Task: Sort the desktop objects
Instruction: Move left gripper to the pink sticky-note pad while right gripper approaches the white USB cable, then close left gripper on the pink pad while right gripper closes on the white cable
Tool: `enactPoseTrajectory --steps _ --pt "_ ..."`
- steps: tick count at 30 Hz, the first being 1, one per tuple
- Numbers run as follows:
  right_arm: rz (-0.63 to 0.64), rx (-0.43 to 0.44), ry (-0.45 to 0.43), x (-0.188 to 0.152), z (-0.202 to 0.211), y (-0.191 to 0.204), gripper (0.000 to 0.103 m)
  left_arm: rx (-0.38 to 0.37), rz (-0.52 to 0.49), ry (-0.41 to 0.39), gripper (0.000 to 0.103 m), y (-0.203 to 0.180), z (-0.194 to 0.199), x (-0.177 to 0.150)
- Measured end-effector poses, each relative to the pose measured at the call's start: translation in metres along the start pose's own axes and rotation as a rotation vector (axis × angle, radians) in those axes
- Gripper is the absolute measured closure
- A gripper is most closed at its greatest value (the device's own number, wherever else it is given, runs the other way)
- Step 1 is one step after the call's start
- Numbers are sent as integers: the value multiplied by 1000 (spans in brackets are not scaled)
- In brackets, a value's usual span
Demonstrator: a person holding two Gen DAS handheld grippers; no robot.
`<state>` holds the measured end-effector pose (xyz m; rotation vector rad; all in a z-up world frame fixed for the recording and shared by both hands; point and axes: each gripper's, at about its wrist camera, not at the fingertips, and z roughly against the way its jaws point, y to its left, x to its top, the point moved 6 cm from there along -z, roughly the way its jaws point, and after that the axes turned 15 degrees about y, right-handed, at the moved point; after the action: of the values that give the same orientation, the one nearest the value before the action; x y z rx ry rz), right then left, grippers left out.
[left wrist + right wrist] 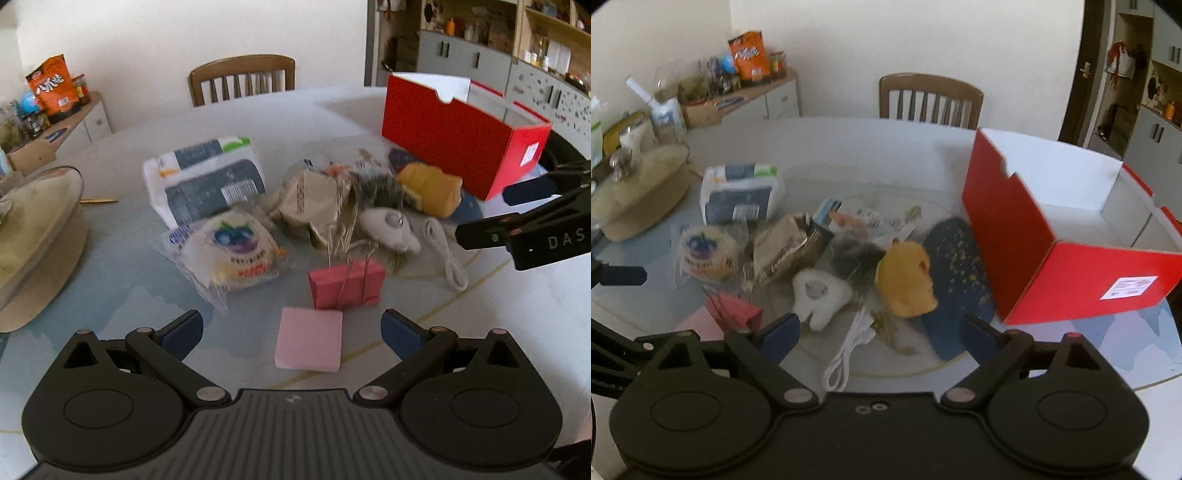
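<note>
A heap of objects lies on the round table. A pink sticky-note pad [309, 339] sits between the open fingers of my left gripper [291, 332]. Just beyond stands a red binder clip [346, 282]. A wrapped blueberry pastry [231, 245], a tissue pack [205, 175], a crumpled foil bag [314, 201], a white tooth plush [818, 293], a yellow plush [908, 280] and a white cable [847, 350] lie around. My right gripper [881, 334] is open and empty above the cable; it also shows in the left wrist view [487, 212]. An open red box [1052, 236] stands at the right.
A pot with a glass lid [642, 184] stands at the table's left. A wooden chair [242, 77] is behind the table. A dark blue mat [956, 280] lies under the plush toys. A side cabinet with snacks [750, 88] is at the far left.
</note>
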<state>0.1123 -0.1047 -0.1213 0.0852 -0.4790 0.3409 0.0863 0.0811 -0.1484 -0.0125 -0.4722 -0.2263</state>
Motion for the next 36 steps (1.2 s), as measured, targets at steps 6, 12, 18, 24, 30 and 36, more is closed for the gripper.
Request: enactPoseTrajectory --steps 6,12,18,24,30,36 --pt "17 6 51 -3 -21 8 17 -6 -19 18 8 2 -11 -5" --pt "35 13 86 -4 -35 15 27 -26 -27 37 23 1 -15 -8" --pt "35 6 113 -5 -46 17 40 -42 -28 50 40 1 -19 -7" --pt "18 14 128 -4 -52 17 53 -51 -34 47 53 -1 -18 -6" --pt "4 19 124 -3 -52 16 69 -60 -33 48 63 -1 -17 -5" --pt "-19 23 130 -2 -51 12 93 -75 -20 55 63 0 -16 -7"
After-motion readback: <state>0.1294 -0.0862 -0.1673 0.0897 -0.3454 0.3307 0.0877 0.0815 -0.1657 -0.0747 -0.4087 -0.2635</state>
